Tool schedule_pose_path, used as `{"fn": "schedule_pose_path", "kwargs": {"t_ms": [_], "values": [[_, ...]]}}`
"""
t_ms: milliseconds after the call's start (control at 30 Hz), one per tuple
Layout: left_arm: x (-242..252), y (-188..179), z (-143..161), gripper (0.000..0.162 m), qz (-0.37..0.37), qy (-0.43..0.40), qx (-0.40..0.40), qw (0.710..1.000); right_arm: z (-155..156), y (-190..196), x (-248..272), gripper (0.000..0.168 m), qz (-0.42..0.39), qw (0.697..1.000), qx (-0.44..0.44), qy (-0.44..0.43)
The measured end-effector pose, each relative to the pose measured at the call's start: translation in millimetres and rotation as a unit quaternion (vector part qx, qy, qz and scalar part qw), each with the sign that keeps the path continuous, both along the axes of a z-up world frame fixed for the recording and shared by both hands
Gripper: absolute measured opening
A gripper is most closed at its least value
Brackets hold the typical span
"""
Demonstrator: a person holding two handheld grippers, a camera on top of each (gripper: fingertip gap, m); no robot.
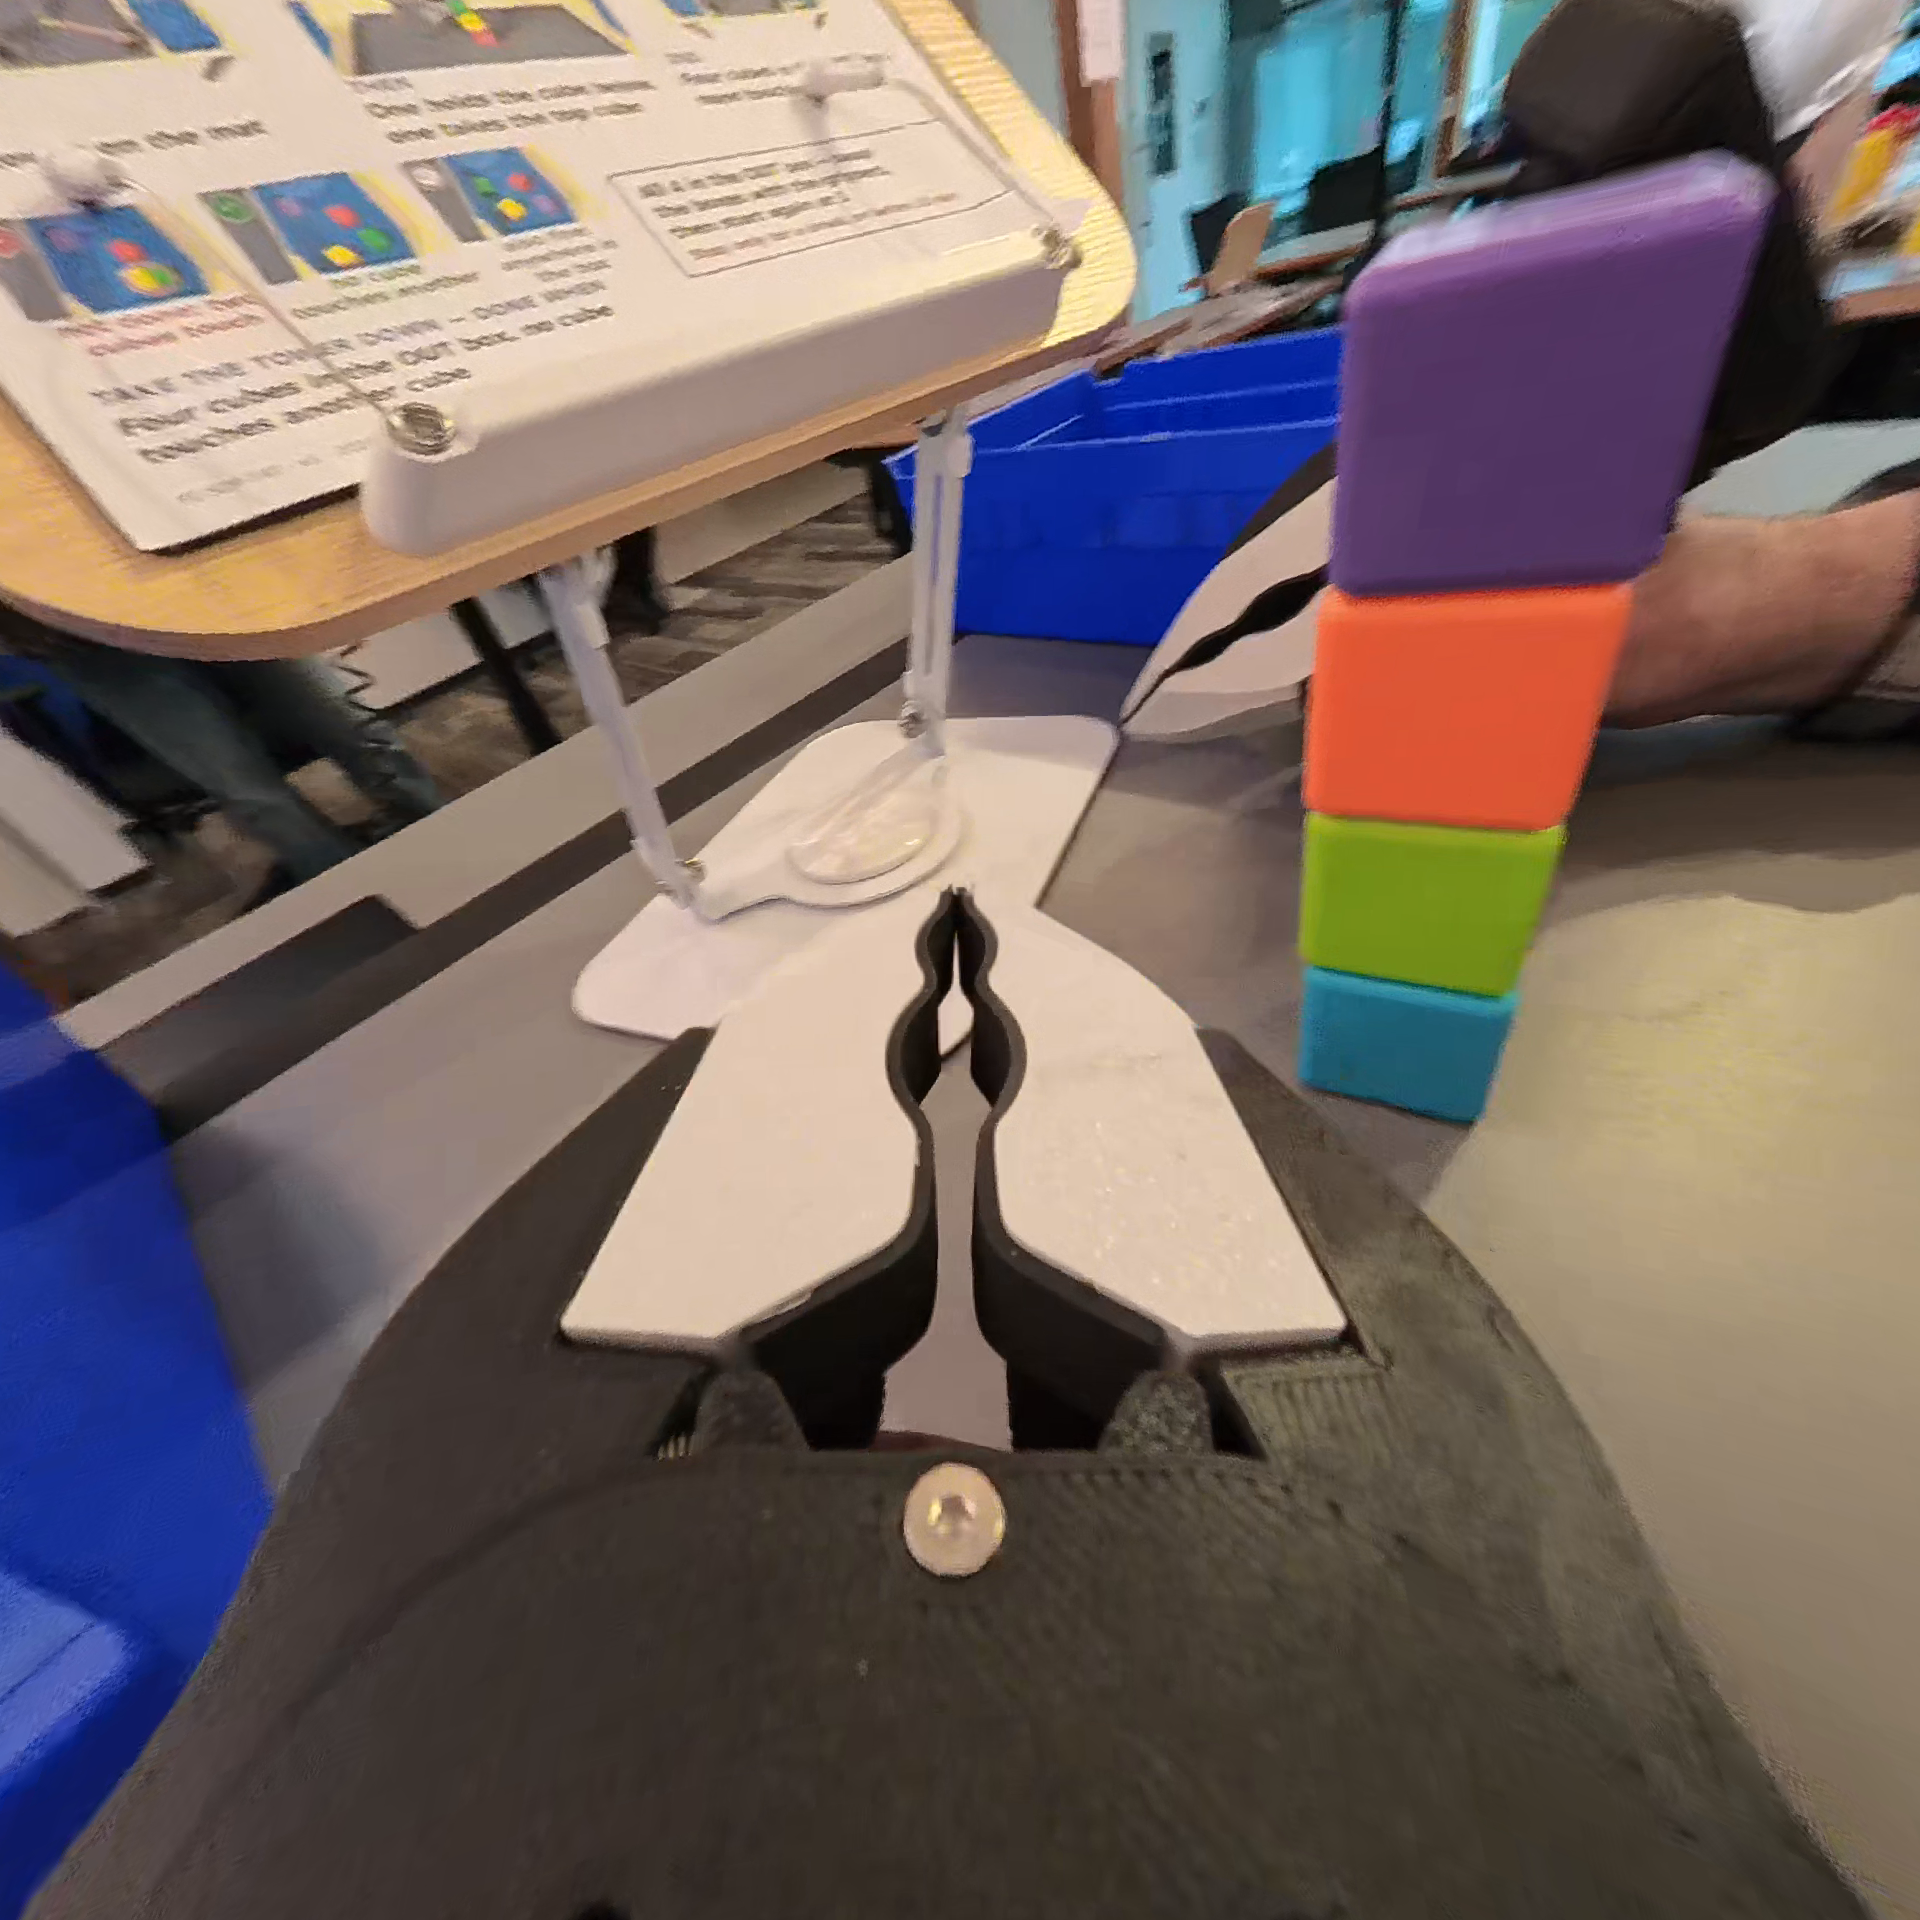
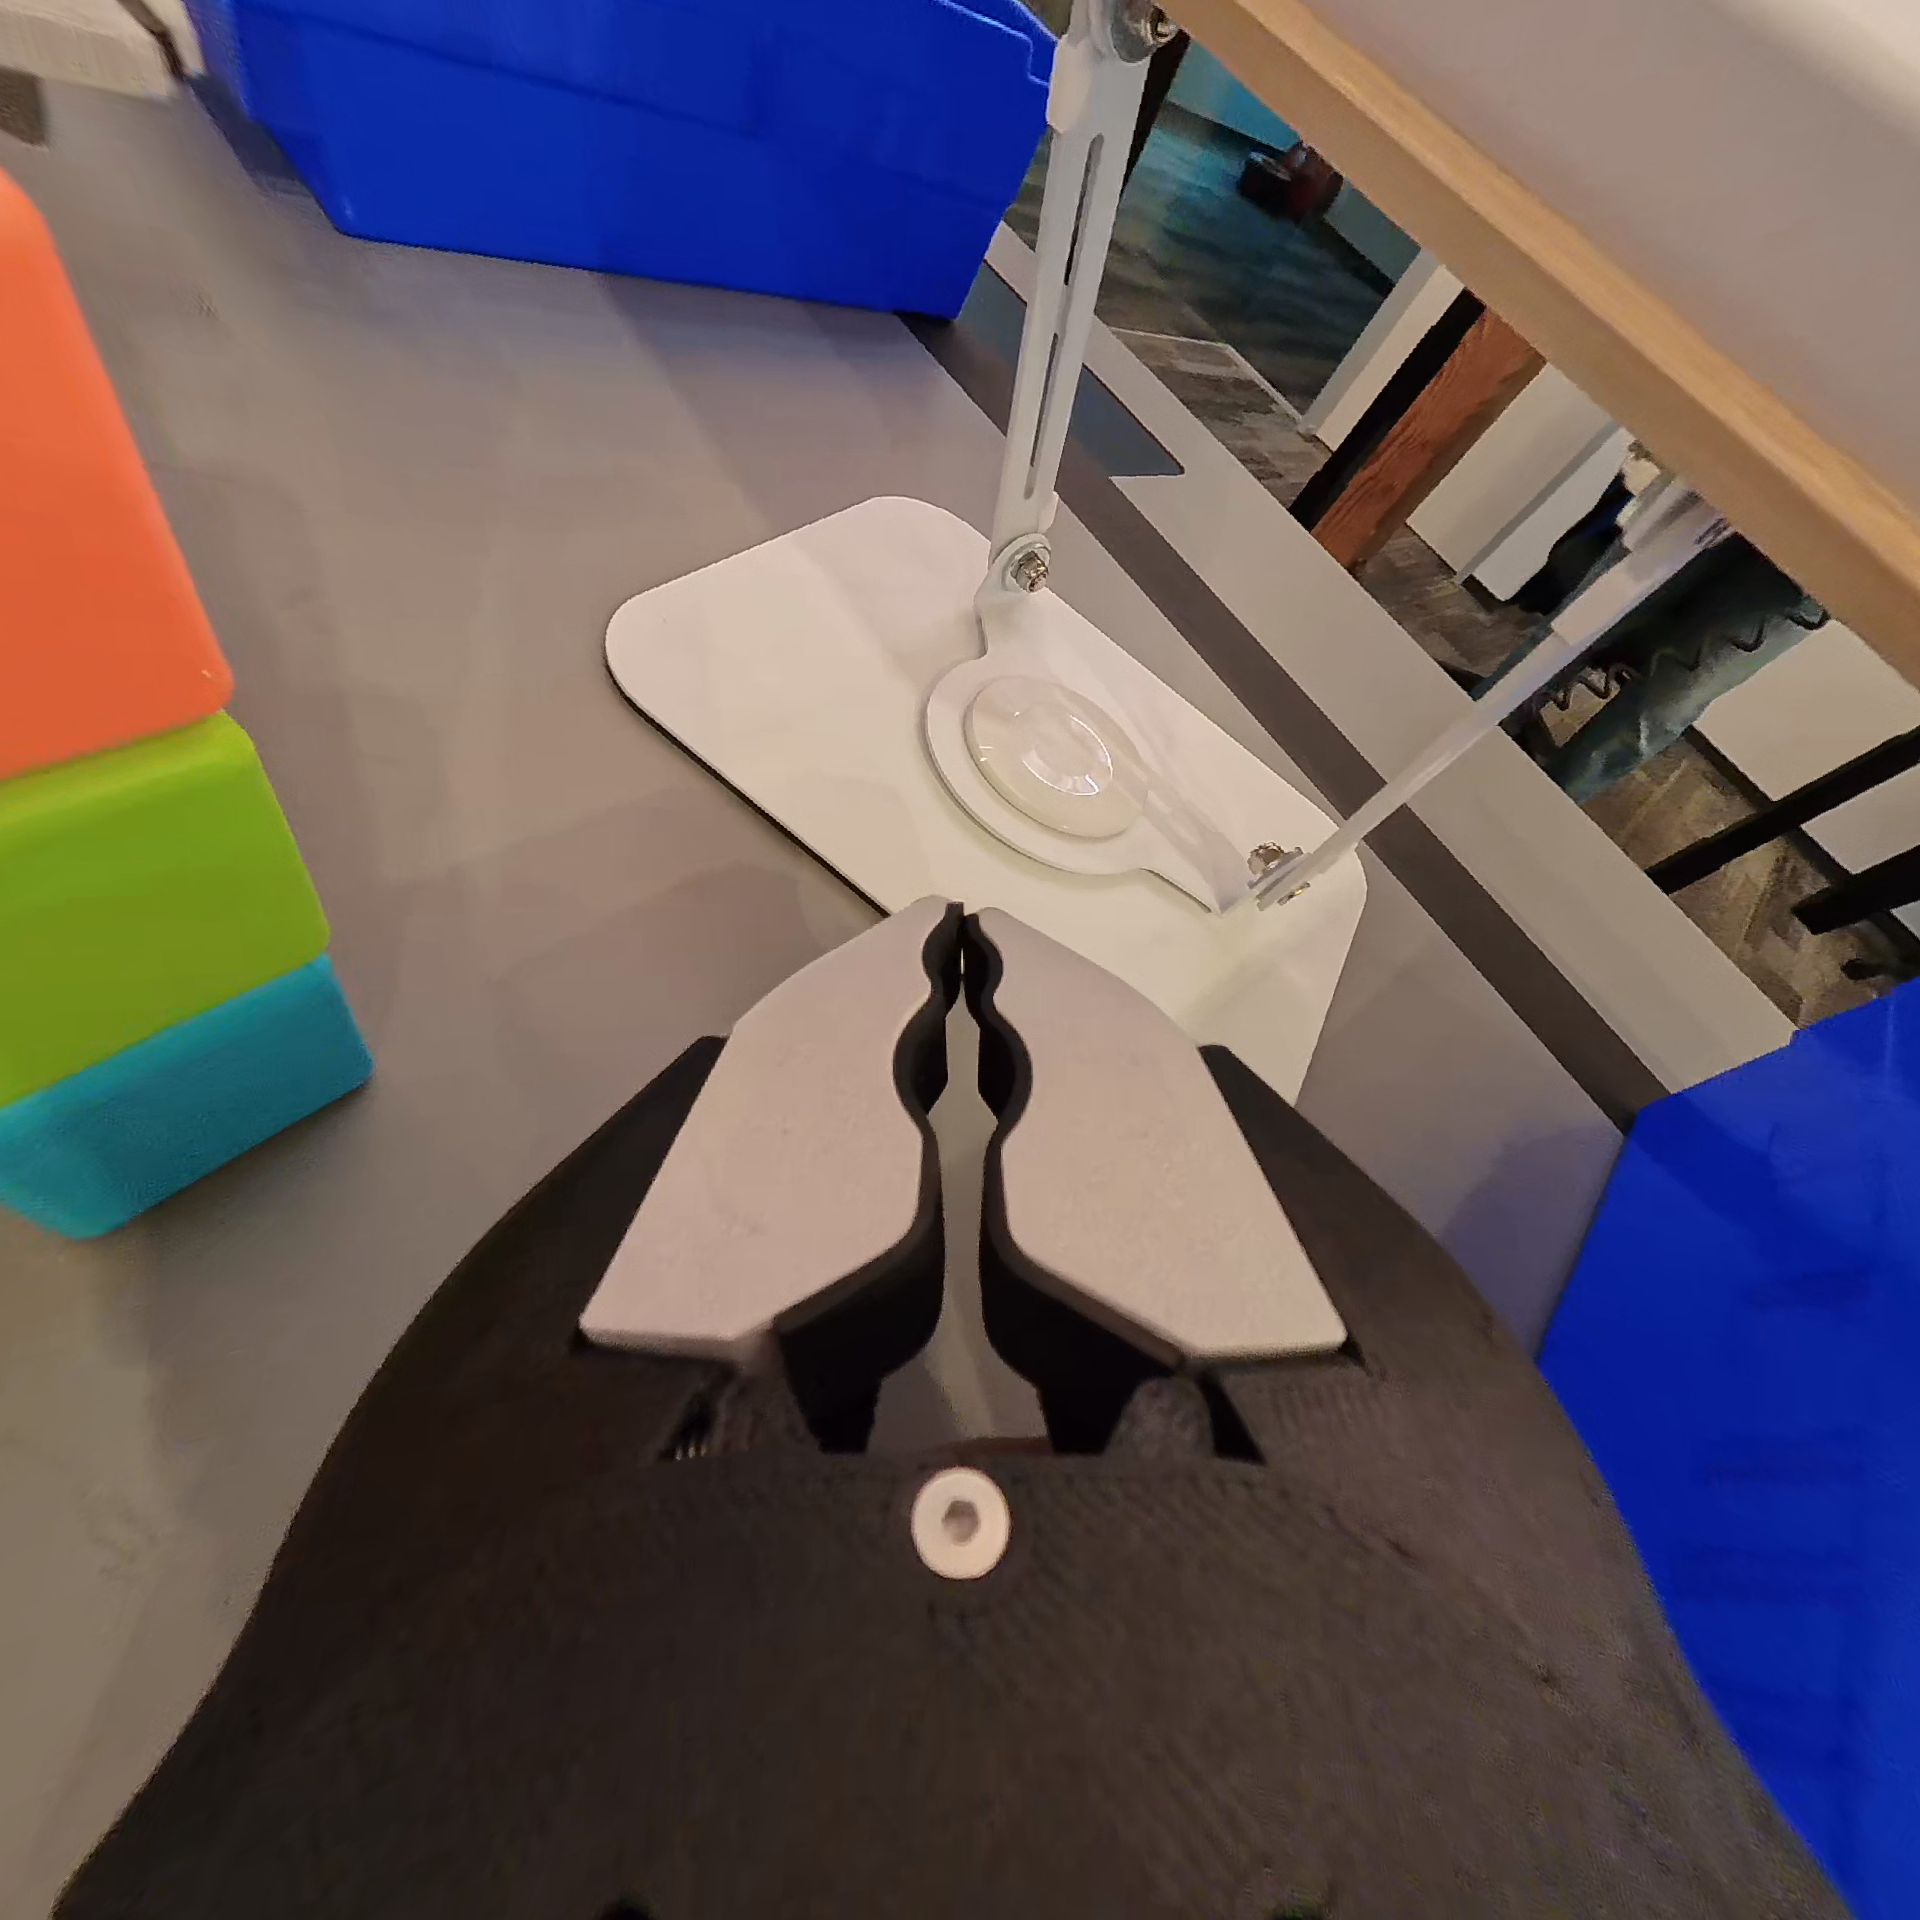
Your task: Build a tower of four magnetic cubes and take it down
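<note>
A tower of four cubes stands on the grey mat, at the right of the left wrist view: purple cube (image 1: 1538,384) on top, then orange cube (image 1: 1455,707), green cube (image 1: 1423,904), teal cube (image 1: 1403,1039) at the bottom. The right wrist view shows the orange cube (image 2: 83,520), green cube (image 2: 145,894) and teal cube (image 2: 177,1101) at its left edge; the purple one is out of frame. My left gripper (image 1: 958,904) is shut and empty, left of the tower. My right gripper (image 2: 961,920) is shut and empty, right of the tower; it also shows behind the tower in the left wrist view (image 1: 1236,623).
A white stand base (image 1: 831,862) (image 2: 935,727) lies on the table ahead of both grippers and holds up a tilted instruction board (image 1: 520,260). A blue bin (image 1: 1112,488) (image 2: 623,135) stands at the back, another blue bin (image 1: 94,1351) (image 2: 1766,1403) to the side. A person's forearm (image 1: 1787,603) shows behind the tower. Left tips to right tips: about 15 cm.
</note>
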State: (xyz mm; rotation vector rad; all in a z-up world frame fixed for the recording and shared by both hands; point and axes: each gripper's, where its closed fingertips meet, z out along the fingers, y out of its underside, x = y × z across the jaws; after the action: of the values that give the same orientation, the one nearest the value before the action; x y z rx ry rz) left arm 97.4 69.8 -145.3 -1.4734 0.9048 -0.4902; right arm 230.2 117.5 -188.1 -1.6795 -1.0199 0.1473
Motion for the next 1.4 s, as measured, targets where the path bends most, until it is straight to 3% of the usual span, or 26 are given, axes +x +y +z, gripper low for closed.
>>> {"fn": "schedule_pose_path", "kwargs": {"t_ms": [233, 433, 800, 1100, 1267, 1400], "values": [[-21.8, 44.3, -20.2, 0.000, 0.151, 0.113, 0.019, 0.982, 2.9, 7.3, 8.4, 0.000, -0.031, 1.000, 0.005, 0.005], [-32.8, 63.0, -24.6, 0.000, 0.197, 0.158, 0.039, 0.967, 4.3, 8.1, 9.6, 0.000, -0.037, 0.999, 0.011, 0.002], [-10.5, 39.1, -17.7, 0.000, 0.111, 0.124, 0.037, 0.985, 9.0, 7.2, 11.8, 0.002, -0.027, 0.999, 0.011, 0.013], [-16.2, 43.8, -13.0, 0.000, 0.136, 0.107, 0.039, 0.984, 15.7, 6.0, 22.3, 0.000, -0.070, 0.997, 0.014, 0.034], [-8.4, 30.1, -5.7, 0.000, 0.090, 0.057, 0.008, 0.994, 26.8, -8.8, 11.9, 0.004, -0.037, 0.997, 0.010, 0.072], [3.8, 7.4, -2.7, 0.013, 0.011, 0.032, 0.002, 0.999, 34.0, -12.8, 11.5, 0.006, -0.028, 0.995, 0.003, 0.096]]}}
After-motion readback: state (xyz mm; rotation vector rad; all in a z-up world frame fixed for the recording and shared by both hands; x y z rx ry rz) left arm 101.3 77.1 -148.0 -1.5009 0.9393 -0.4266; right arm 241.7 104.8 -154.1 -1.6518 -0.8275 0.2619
